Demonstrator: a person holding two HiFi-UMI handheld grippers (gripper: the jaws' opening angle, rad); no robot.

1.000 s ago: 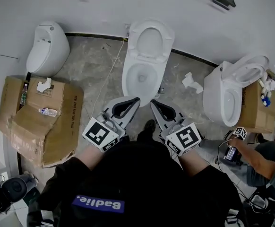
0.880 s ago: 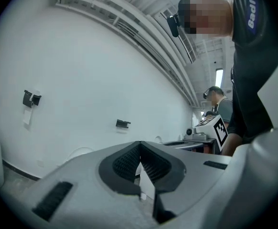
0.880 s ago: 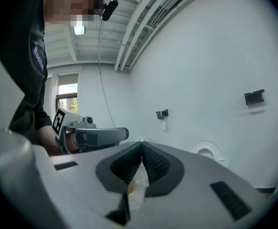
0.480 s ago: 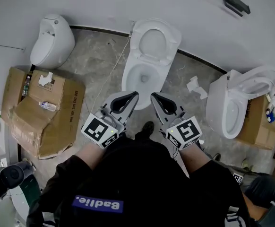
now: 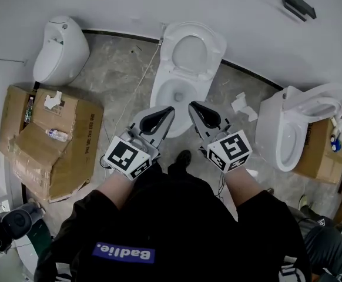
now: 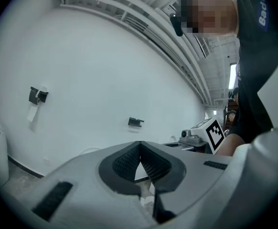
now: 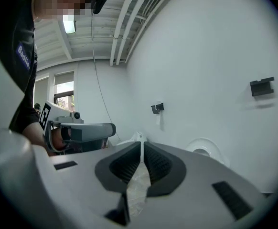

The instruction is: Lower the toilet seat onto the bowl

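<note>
The white toilet stands against the wall in the middle of the head view, its seat (image 5: 189, 51) raised upright over the open bowl (image 5: 158, 101). Both grippers hover side by side just in front of the bowl, pointing at it and touching nothing. My left gripper (image 5: 170, 108) (image 6: 140, 142) is shut, its tips meeting with nothing between them. My right gripper (image 5: 191, 104) (image 7: 142, 142) shows only a hairline slit as its jaws begin opening, and nothing lies between them.
A white urinal-like fixture (image 5: 59, 49) stands at far left above a flattened cardboard box (image 5: 71, 157) with a water bottle (image 5: 59, 136). A second toilet (image 5: 285, 128) and a box (image 5: 321, 143) are on the right. A cable (image 5: 137, 90) and paper scraps (image 5: 240, 105) lie on the floor.
The head view has swung slightly, so the toilets sit a little differently in frame. A crouching person's arm at the lower right has moved away. Both grippers have barely moved.
</note>
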